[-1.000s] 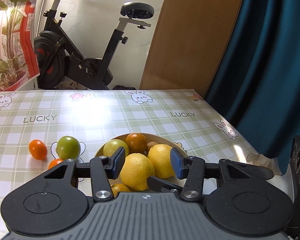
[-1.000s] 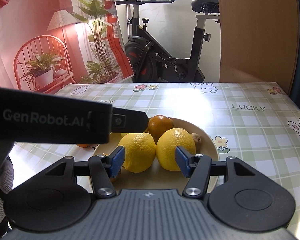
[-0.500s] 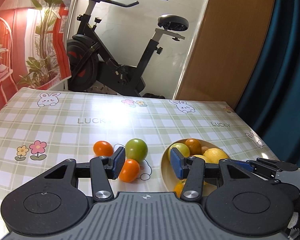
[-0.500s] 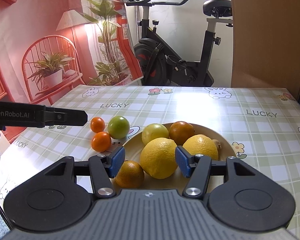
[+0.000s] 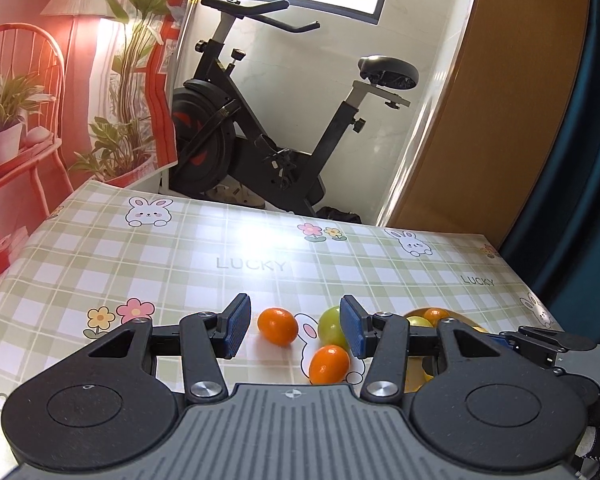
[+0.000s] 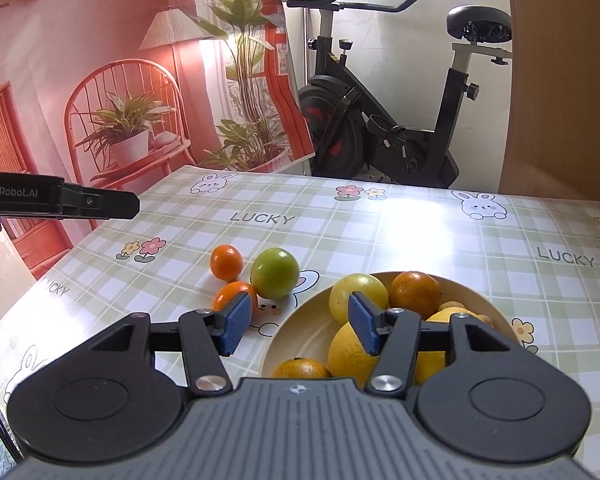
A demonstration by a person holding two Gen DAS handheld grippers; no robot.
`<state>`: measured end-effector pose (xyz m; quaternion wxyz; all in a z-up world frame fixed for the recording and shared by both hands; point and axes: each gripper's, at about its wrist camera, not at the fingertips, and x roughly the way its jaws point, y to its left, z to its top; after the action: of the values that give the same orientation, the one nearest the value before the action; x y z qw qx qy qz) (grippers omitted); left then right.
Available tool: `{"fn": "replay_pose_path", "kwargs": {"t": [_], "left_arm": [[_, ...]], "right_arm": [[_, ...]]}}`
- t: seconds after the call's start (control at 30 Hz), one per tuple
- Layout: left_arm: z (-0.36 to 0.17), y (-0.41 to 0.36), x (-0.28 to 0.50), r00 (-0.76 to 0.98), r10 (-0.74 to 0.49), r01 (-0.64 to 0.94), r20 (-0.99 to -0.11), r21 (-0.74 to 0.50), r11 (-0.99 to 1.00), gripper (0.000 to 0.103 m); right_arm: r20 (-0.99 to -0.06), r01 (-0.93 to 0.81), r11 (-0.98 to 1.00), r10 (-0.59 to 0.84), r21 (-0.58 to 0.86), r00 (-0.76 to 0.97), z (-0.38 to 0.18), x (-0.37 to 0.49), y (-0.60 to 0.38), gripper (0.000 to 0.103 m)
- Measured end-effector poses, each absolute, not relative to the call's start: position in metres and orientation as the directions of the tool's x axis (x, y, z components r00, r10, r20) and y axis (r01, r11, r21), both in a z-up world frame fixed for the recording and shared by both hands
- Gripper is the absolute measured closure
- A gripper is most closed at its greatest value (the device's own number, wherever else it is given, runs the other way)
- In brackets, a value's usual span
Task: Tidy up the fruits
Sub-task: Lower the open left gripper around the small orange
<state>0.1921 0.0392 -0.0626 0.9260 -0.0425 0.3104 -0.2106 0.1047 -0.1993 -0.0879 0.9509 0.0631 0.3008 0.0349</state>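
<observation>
Fruits lie in two groups: two small oranges and a green fruit loose on the desk at middle left of the right wrist view, the rest in a bowl at lower right. They look light, firm and smooth-skinned, apt to roll; best pinched across the widest middle. Being near-round, they have little long axis; the nearer orange looks slightly oval, tilted toward the frame's upper right. Left gripper stands empty with jaws apart; right gripper has just narrowed slightly, holding nothing.
</observation>
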Motion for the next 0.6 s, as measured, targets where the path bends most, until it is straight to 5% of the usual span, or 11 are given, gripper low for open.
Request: {"fn": "replay_pose_path", "kwargs": {"t": [0.6], "left_arm": [[-0.099, 0.038, 0.222, 0.635, -0.46, 0.369, -0.621, -0.28, 0.886, 0.052]], "right_arm": [[-0.642, -0.147, 0.982, 0.189, 0.118, 0.744, -0.119, 0.16, -0.156, 0.057]]}}
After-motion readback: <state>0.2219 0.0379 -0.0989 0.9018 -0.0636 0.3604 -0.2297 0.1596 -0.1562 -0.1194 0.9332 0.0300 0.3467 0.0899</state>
